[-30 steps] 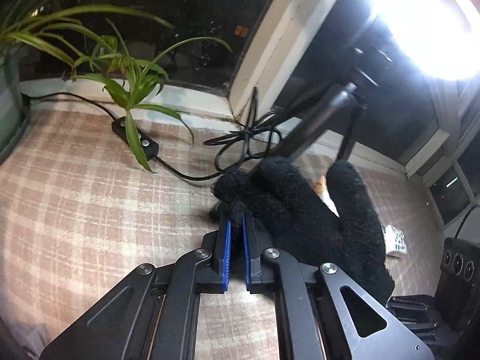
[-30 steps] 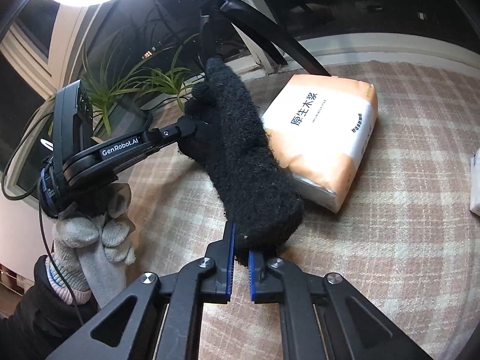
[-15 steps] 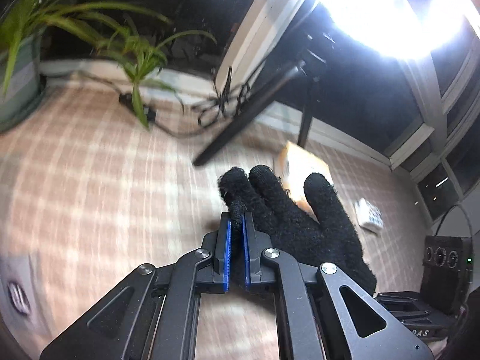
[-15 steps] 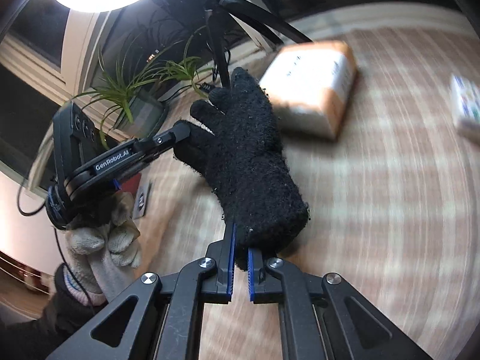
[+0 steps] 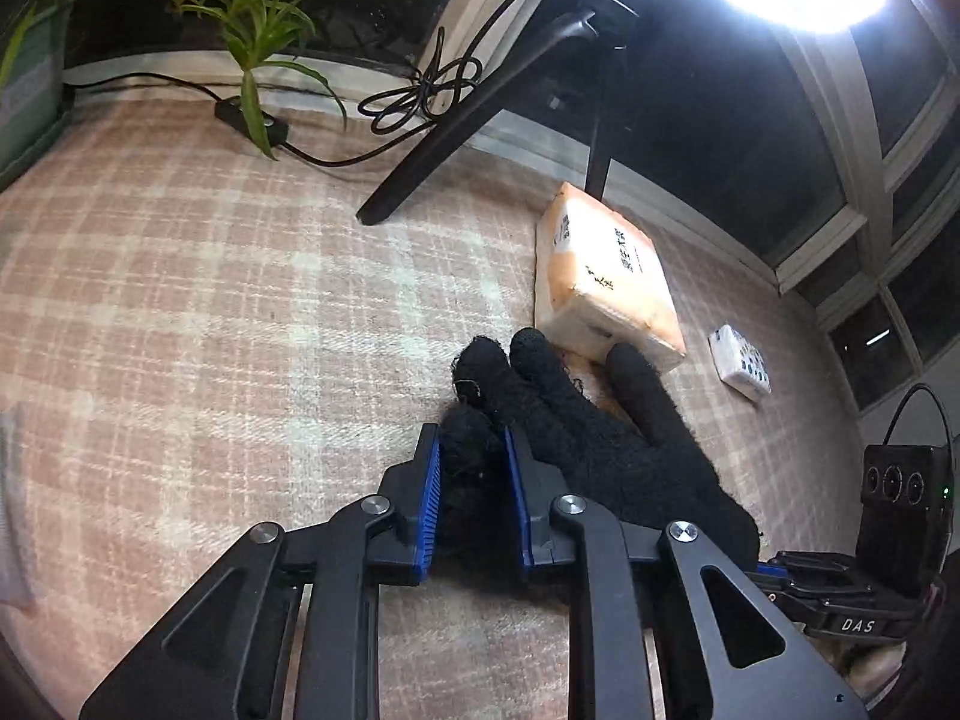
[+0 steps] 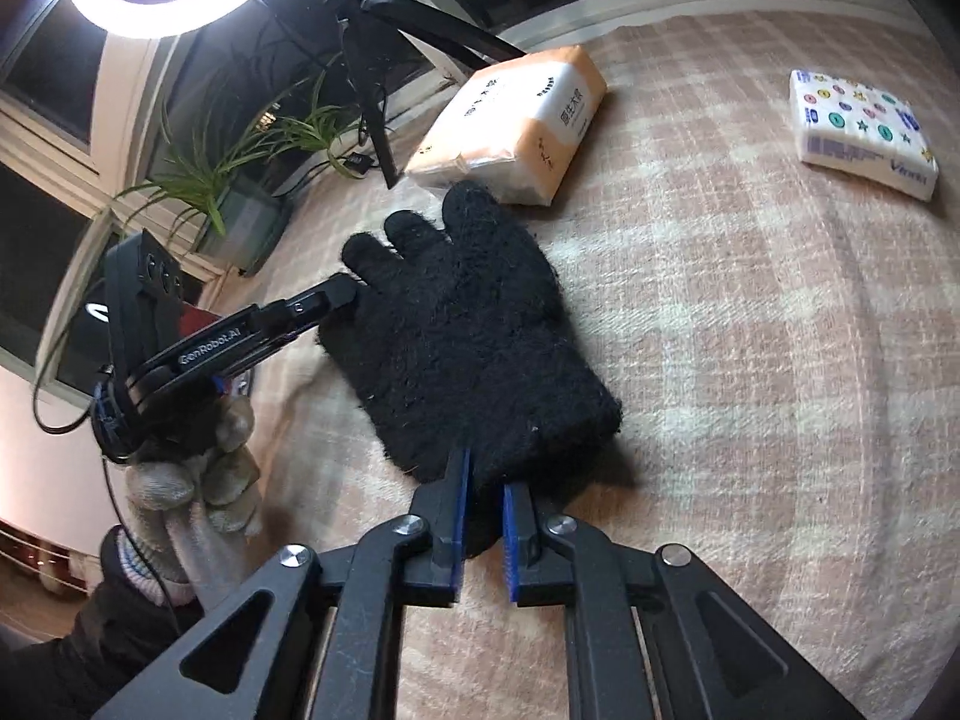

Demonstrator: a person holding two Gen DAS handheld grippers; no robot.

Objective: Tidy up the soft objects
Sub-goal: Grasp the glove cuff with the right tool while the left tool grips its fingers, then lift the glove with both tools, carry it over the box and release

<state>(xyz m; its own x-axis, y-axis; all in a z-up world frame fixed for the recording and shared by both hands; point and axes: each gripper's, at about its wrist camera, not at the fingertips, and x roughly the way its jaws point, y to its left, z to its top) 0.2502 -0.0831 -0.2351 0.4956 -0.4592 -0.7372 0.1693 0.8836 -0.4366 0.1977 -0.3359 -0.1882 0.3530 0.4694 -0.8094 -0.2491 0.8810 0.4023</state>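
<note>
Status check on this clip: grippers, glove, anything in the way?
Both grippers, left and right, just opening, black glove still between jaws, flat on blanket. Orange tissue pack at its fingertips.

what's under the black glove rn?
The black glove lies flat on the plaid cloth, fingertips by the orange tissue pack. Anything beneath it is covered. Both grippers' jaws have just been opening, with glove between them.

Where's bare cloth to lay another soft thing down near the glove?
Widest free patch: the checked cloth right of the black glove, below the small tissue pack. More bare cloth lies between the glove and the plant. Crowded at the glove's fingertips, by the orange tissue pack and lamp stand leg.
</note>
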